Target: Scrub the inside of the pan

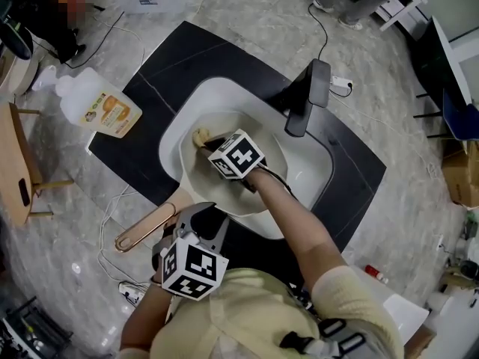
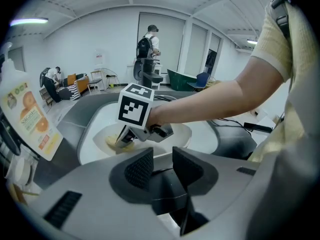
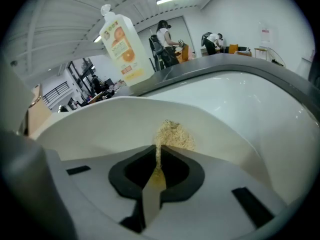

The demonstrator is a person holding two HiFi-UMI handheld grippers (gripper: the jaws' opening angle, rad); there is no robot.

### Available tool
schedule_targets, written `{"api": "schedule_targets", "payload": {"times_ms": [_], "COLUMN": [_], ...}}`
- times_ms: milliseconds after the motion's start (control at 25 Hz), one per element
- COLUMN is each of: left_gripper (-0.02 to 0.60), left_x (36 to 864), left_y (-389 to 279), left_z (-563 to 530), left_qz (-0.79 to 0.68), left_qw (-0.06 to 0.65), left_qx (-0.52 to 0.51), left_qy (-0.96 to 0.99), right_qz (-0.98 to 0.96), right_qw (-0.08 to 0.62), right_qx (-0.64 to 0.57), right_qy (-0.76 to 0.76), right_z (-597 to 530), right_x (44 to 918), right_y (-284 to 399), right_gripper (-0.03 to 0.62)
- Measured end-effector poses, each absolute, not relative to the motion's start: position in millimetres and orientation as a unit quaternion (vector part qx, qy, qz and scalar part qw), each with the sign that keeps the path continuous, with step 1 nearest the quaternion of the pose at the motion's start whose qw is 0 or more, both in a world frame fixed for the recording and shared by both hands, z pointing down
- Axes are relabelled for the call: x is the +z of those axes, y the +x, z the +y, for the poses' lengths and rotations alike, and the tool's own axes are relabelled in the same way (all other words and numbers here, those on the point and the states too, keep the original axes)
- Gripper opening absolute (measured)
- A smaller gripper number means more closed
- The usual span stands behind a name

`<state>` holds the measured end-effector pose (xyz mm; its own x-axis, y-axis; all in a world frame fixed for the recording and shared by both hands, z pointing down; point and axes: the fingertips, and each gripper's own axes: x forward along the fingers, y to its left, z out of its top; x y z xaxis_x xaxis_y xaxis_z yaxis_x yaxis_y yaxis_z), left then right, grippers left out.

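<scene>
Right gripper (image 3: 159, 156) tight on a sponge (image 3: 175, 136) inside the pan (image 1: 203, 182); left gripper (image 2: 163, 159) slightly parted at its near rim.

The pan (image 1: 196, 173) looks smooth, glossy cream enamel. The scrubbing pad (image 3: 174, 134) is rough and fibrous. The sink (image 1: 313, 175) is glossy white, and the counter (image 1: 172, 58) is matt dark stone.

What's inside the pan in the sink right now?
A yellowish scrub pad, clamped in the right gripper, presses on the pan and its pale inner surface. The patch beneath the pad and gripper is covered, so its state cannot be seen.
</scene>
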<state>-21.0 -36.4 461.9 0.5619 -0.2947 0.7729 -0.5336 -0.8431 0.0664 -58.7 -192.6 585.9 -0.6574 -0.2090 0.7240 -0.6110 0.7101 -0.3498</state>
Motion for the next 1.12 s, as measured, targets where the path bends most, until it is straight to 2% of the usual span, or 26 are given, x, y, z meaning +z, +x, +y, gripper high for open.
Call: {"api": "schedule_targets", "payload": {"times_ms": [560,1120], "left_gripper": [0.121,0.120], "left_x": [463.3,464.4], "left_y": [-20.6,-20.3], "left_z": [-36.2,-35.4], "left_qz": [-0.239,-0.240], "left_qw": [0.139,0.135], "left_qx": [0.409,0.407], "left_qy": [0.870,0.871], "right_qz": [-0.887,-0.860], "right_qw": [0.379,0.429], "right_qx": [0.254,0.254], "right_qy": [0.067,-0.109], "right_z": [-127.1,-51.2], "right_x": [562.8,544.0], "right_y": [-79.1,-54.4], "right_gripper": [0.038,0.038]}}
